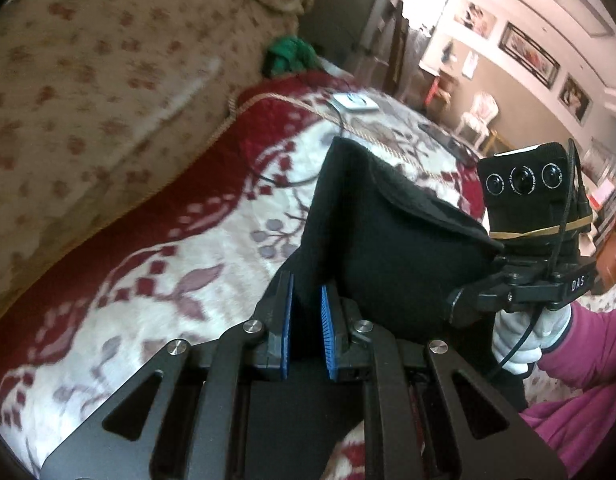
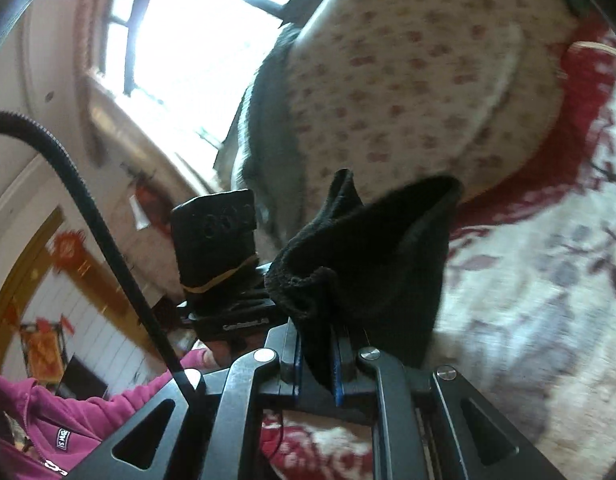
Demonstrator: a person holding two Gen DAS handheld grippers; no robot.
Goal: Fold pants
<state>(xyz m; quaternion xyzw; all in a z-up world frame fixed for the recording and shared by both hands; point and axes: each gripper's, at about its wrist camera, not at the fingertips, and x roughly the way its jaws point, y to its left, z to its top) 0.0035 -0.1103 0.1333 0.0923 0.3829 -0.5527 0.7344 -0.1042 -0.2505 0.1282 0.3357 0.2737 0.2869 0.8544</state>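
Note:
Black pants hang lifted above a red and white patterned bedspread. My left gripper is shut on one edge of the cloth, which is pinched between its blue pads. In the right wrist view my right gripper is shut on another bunched edge of the same pants. The cloth stretches between the two grippers, and the other gripper shows at the right of the left wrist view, held by a white-gloved hand. The rest of the pants is hidden below the frames.
A cream floral duvet is piled along the far side of the bed. A white square device with a cable and a green cloth lie near the bed's far end. A person's magenta sleeve is at right. A bright window is behind.

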